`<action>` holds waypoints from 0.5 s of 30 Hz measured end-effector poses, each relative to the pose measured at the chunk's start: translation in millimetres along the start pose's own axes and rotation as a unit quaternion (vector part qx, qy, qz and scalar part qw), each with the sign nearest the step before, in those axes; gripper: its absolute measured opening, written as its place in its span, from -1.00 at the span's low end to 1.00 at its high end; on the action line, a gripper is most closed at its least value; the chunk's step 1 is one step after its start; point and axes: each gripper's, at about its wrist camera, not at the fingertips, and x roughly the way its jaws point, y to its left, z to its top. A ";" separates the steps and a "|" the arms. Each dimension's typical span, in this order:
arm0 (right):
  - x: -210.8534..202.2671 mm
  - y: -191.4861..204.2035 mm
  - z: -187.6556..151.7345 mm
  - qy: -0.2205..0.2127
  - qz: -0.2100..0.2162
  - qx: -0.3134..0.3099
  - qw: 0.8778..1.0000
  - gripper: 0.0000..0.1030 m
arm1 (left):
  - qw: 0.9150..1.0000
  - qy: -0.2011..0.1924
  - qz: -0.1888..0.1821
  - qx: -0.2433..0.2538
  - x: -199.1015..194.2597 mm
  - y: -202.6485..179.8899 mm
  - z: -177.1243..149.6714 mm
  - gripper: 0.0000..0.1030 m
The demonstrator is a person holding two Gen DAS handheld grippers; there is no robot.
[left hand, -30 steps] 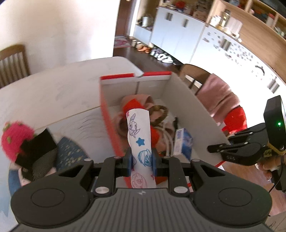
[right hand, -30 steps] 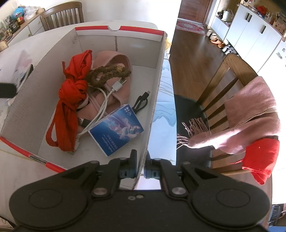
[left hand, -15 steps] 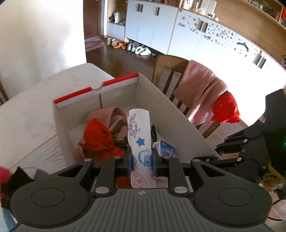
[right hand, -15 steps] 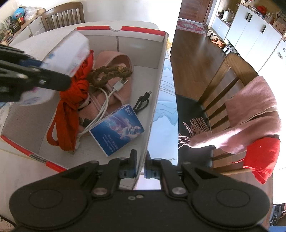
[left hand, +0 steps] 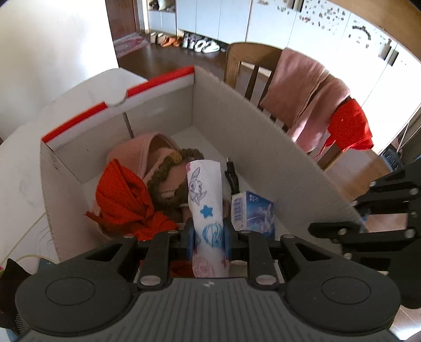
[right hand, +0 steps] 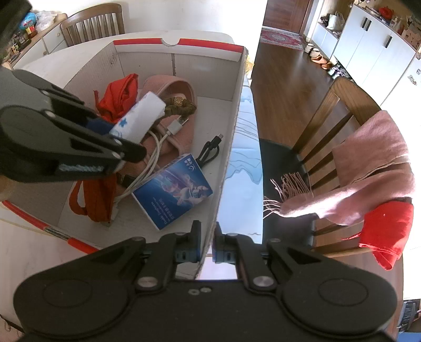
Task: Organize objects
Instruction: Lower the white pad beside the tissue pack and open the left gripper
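Observation:
My left gripper (left hand: 209, 238) is shut on a white packet printed with cartoon figures (left hand: 206, 200), held above the inside of the red-rimmed cardboard box (left hand: 257, 136). From the right wrist the same packet (right hand: 139, 117) hangs over the box's contents, with the left gripper (right hand: 123, 151) around it. My right gripper (right hand: 206, 243) is shut on the box's right wall (right hand: 231, 136) near its front corner. Inside the box lie a red cloth (left hand: 123, 200), a pink cap (right hand: 173, 86), a brown braided band (right hand: 181, 104), white and black cables (right hand: 210, 151) and a blue carton (right hand: 173, 190).
The box stands on a white table (left hand: 23, 163). A wooden chair (right hand: 326, 126) draped with a pink scarf (right hand: 368, 171) and a red cloth (right hand: 386, 231) stands close to the right. Another chair (right hand: 92, 22) is at the far side.
The left gripper carried the packet from outside the box's near-left wall to above its inside and sank lower. The right gripper kept its hold on the wall.

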 end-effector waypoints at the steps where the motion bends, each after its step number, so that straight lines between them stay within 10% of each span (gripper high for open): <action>1: 0.0 0.0 0.0 0.000 0.000 0.000 1.000 -0.87 | 1.000 0.004 -0.002 0.001 3.4 0.2 0.0 -0.61; 15: 0.0 1.6 -0.7 0.000 0.002 0.002 1.000 -0.86 | 0.999 0.032 -0.024 0.003 23.9 5.7 -8.6 -0.60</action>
